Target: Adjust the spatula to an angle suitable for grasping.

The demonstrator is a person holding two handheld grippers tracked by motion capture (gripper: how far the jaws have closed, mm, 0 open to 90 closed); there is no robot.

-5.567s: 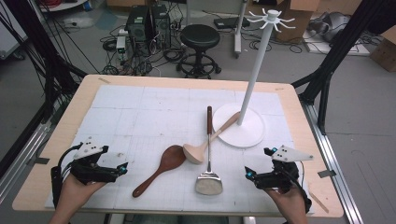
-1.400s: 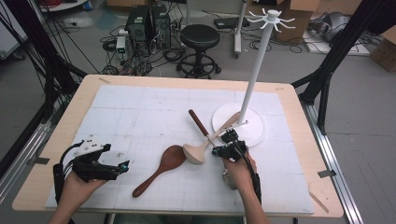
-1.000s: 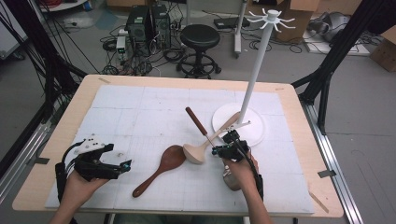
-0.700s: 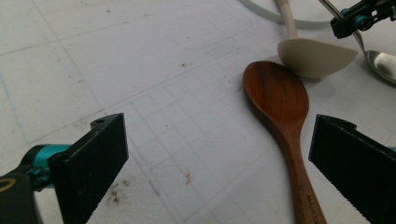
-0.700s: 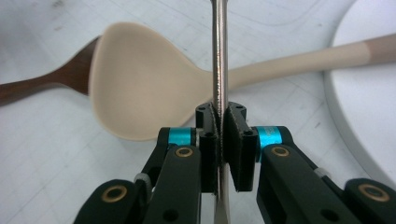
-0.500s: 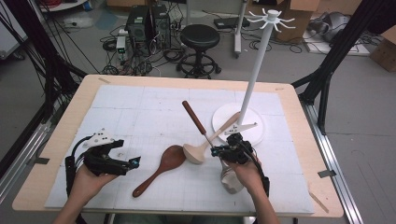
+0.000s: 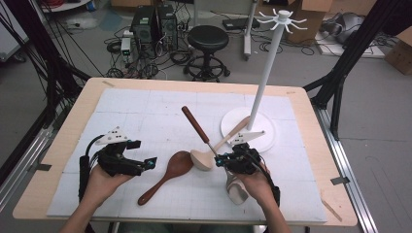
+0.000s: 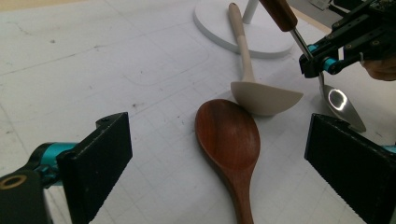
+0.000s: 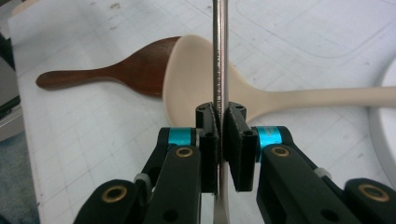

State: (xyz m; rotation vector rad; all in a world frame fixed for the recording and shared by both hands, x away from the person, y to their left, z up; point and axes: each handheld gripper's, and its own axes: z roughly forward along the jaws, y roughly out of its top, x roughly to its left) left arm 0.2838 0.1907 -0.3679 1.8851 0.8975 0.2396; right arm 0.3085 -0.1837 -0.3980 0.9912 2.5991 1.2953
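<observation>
My right gripper (image 7: 224, 159) (image 9: 220, 126) is shut on the thin metal shaft (image 9: 219, 46) of a metal spoon. The spoon's dark wooden handle (image 7: 194, 124) (image 8: 280, 11) rises up and to the left. Its shiny bowl (image 7: 236, 191) (image 8: 341, 100) sits low by the hand. A pale wooden spoon (image 7: 206, 158) (image 8: 261, 95) (image 9: 196, 79) lies just behind it, handle resting on the rack's white base (image 7: 257, 138). A dark wooden spoon (image 7: 167, 172) (image 8: 229, 135) (image 9: 126, 70) lies flat on the mat. My left gripper (image 7: 148, 162) (image 8: 224, 163) is open, jaws wide, just left of that spoon.
The white rack pole (image 7: 269, 68) stands upright at the right rear of the mat, with hooks at its top (image 7: 281, 18). A white gridded mat (image 7: 145, 111) covers most of the wooden table (image 7: 311, 116). A black stool (image 7: 208, 39) and computer cases stand on the floor beyond.
The metal spoon, which lay flat earlier, is now gripped and tilted up, its handle swinging higher and leftward. The left gripper has moved right toward the dark wooden spoon.
</observation>
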